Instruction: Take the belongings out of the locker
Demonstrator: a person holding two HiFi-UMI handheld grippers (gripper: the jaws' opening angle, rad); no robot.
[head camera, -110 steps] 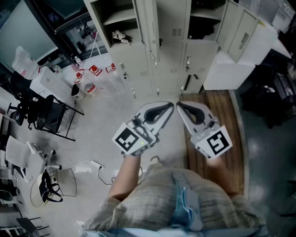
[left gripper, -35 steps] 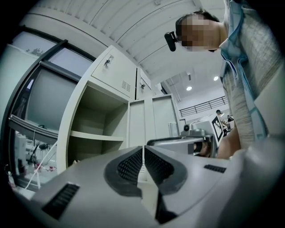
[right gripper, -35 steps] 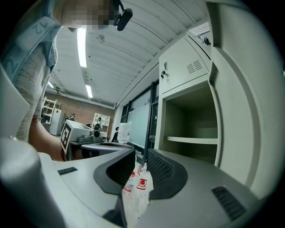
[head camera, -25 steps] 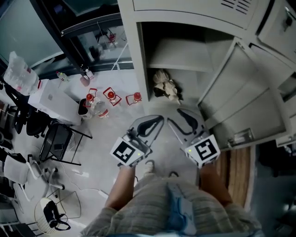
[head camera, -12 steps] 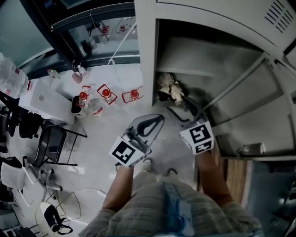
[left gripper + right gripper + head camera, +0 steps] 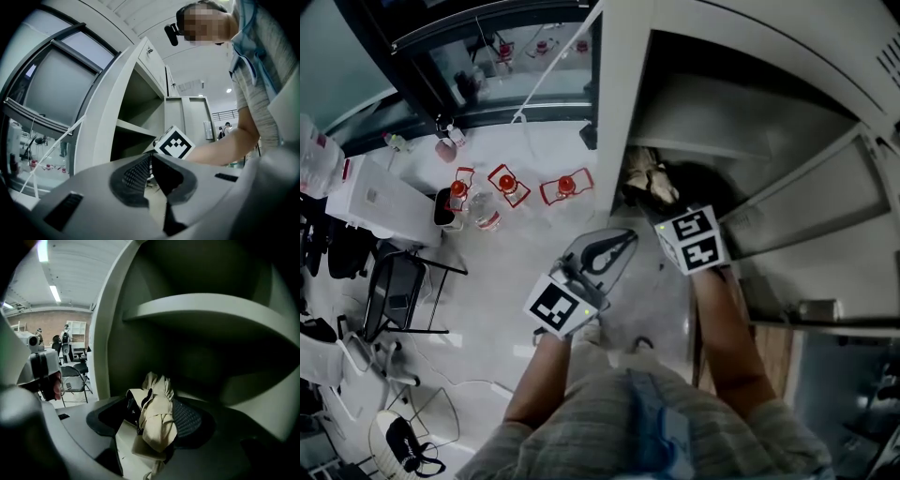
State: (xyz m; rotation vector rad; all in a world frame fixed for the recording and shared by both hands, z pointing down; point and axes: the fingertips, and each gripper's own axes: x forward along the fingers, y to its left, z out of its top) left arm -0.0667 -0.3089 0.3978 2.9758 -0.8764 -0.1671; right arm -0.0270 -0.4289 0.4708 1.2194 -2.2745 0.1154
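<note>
Just inside the locker (image 6: 617,103), upper centre of the head view, a crumpled cream-and-dark cloth bundle (image 6: 157,416) stands between the right gripper's (image 6: 151,405) parted jaws, while the left gripper (image 6: 151,158) is clenched, empty.

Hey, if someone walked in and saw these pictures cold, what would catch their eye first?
First, the right gripper reaching into the open grey locker, its jaws apart around a crumpled beige cloth that lies below the shelf. Next, the left gripper, which hangs outside the locker with its jaws together and empty.
</note>
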